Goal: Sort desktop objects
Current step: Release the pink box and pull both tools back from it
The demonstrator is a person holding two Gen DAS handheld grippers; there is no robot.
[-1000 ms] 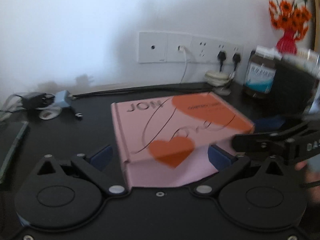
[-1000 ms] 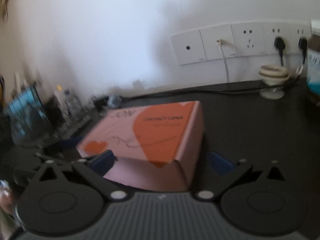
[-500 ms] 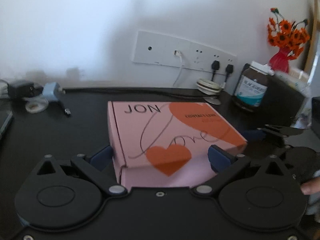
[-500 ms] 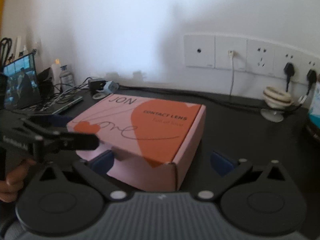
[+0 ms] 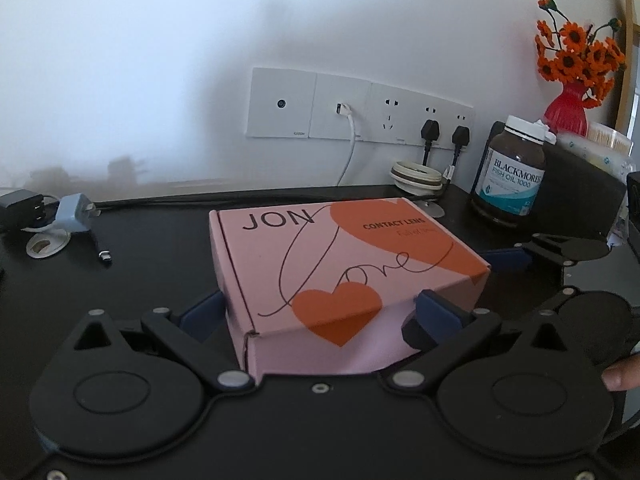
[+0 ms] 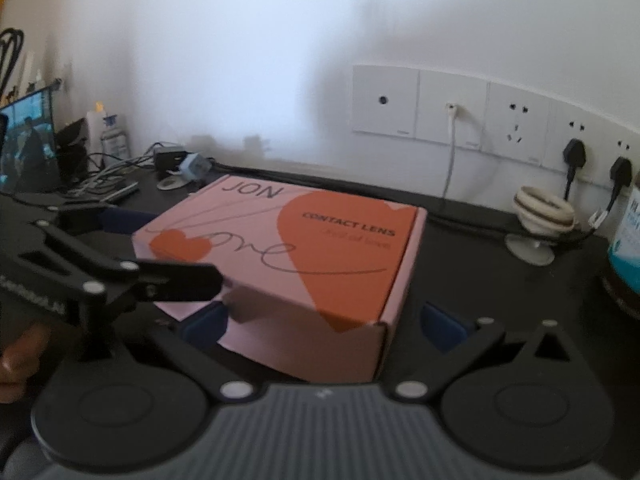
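A pink box printed with orange hearts and "JON" lies flat on the black desk. My left gripper is open. Its blue pads straddle the box's near end: the left pad sits against the box's side and the right pad in front of its face. My right gripper is open around the near corner of the box, with a gap at its right pad. The right view also shows a left-gripper finger beside the box. The left view shows a right-gripper finger at the box's right edge.
A fish oil bottle, a black case and a red vase of orange flowers stand at the back right. Wall sockets with plugged cables line the wall. Chargers and a lit screen are at the left.
Both views have steadied after blur. The left gripper has come in along the box's left side in the right view. The right gripper has dropped lower beside the box's right end.
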